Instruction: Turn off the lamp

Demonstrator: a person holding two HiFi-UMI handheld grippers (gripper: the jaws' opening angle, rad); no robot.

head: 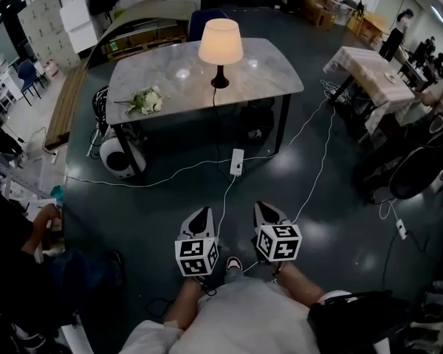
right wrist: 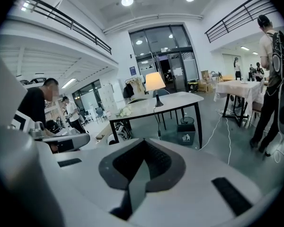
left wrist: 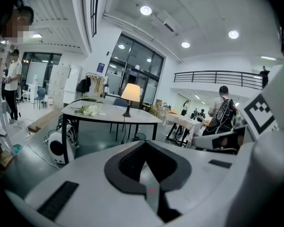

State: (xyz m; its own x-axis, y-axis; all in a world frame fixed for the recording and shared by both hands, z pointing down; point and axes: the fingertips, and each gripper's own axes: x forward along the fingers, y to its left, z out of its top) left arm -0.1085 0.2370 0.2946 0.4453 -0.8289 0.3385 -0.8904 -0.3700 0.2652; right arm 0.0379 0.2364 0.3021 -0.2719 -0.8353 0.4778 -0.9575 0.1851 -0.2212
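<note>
The lamp (head: 221, 44) has a cream shade and a black stem. It glows, standing at the middle of the grey table (head: 269, 72) far ahead of me. Its cord runs down to a white power strip (head: 237, 161) on the floor. My left gripper (head: 201, 214) and right gripper (head: 266, 208) are held side by side close to my body, well short of the table, both shut with nothing in them. The left gripper view has the lamp (left wrist: 130, 94) far beyond the left gripper (left wrist: 144, 144). In the right gripper view the lamp (right wrist: 155, 83) also stands far beyond the right gripper (right wrist: 142, 144).
A bunch of white flowers (head: 147, 100) lies on the table's left part. A white round appliance (head: 118, 155) sits by the table's left leg. Cables cross the dark floor (head: 170, 205). A cloth-covered table (head: 369, 72) stands at the right, and a bin (right wrist: 188, 131) beside the lamp table. People stand around.
</note>
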